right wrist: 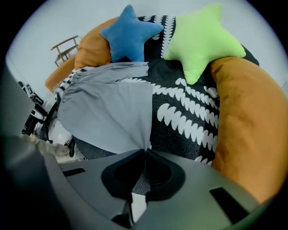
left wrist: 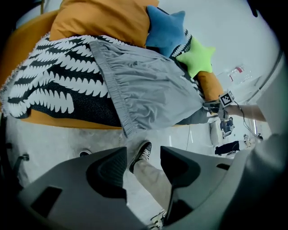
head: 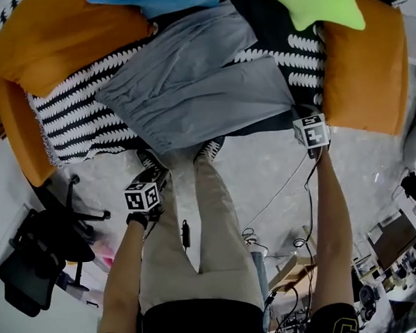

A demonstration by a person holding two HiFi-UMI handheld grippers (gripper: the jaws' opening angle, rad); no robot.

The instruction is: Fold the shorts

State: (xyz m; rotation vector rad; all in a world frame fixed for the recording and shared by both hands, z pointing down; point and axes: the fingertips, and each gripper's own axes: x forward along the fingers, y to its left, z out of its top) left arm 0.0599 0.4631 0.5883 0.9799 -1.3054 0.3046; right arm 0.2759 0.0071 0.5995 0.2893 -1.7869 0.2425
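Right hand-held gripper (right wrist: 145,150) pinches shorts (right wrist: 108,112) corner beside orange cushion (right wrist: 247,117).

Both arms extended, left tool (left wrist: 143,164) jaws apart, right tool (right wrist: 145,155) clamped on the shorts (right wrist: 108,112) corner

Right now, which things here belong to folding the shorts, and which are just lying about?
In the job: grey shorts; right gripper, shut on their corner; left gripper, open and empty.
Lying about: blue star cushion; green star cushion; orange cushions; patterned blanket under the shorts; office chair on the floor.
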